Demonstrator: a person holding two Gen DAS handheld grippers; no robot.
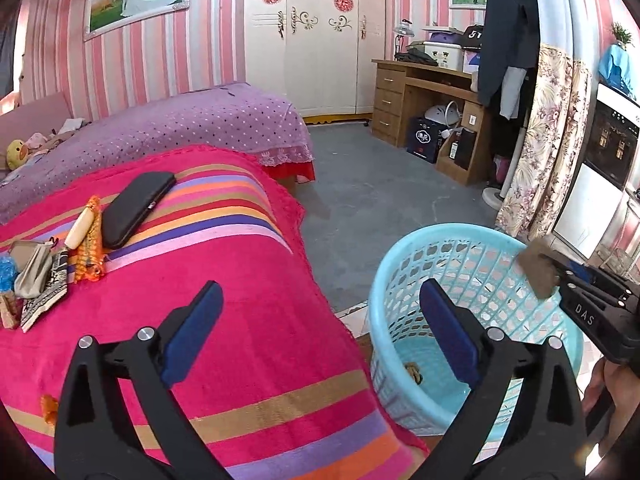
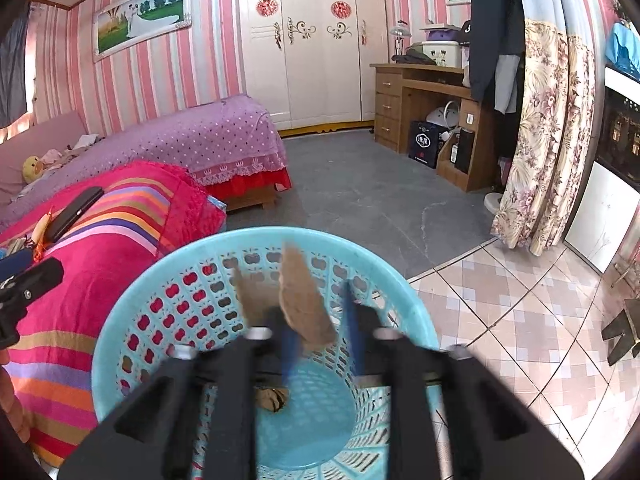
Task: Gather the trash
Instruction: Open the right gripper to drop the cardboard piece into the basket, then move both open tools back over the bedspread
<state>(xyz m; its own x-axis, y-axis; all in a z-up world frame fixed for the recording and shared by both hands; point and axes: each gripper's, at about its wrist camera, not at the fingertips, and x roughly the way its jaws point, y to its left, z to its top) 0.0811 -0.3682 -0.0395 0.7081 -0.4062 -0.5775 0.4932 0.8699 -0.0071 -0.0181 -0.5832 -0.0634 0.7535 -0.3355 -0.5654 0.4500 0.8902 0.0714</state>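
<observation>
From the right wrist view I see my right gripper (image 2: 320, 332) over the light blue basket (image 2: 132, 312), which fills the lower middle of the frame. Its jaws are parted, and a brown scrap of cardboard (image 2: 304, 300) sits between them, tilted and blurred; it lies close to the left blue pad, but I cannot tell whether it still touches it. The right pad stands clear of it, so I read this gripper as released. At the bottom of the basket lies a small crumpled brown piece (image 2: 273, 399).

In the left wrist view my left gripper (image 1: 320, 336) is spread wide with nothing between the blue fingers (image 1: 192, 332). It hangs at the lower centre, one finger over the pink striped blanket (image 1: 224, 280) and the other over the rim of the basket (image 1: 400, 272) at lower right. The right gripper (image 1: 560, 276) comes in from the right edge there, the brown scrap (image 1: 538, 270) at its tip above the basket's far rim.

On the blanket at left centre lie more things: a black case (image 1: 136, 208), an orange fringed piece (image 1: 90, 248) with a cream stick (image 1: 80, 226) on it, and a heap of small wrappers and cloth (image 1: 36, 280) near the left edge.
</observation>
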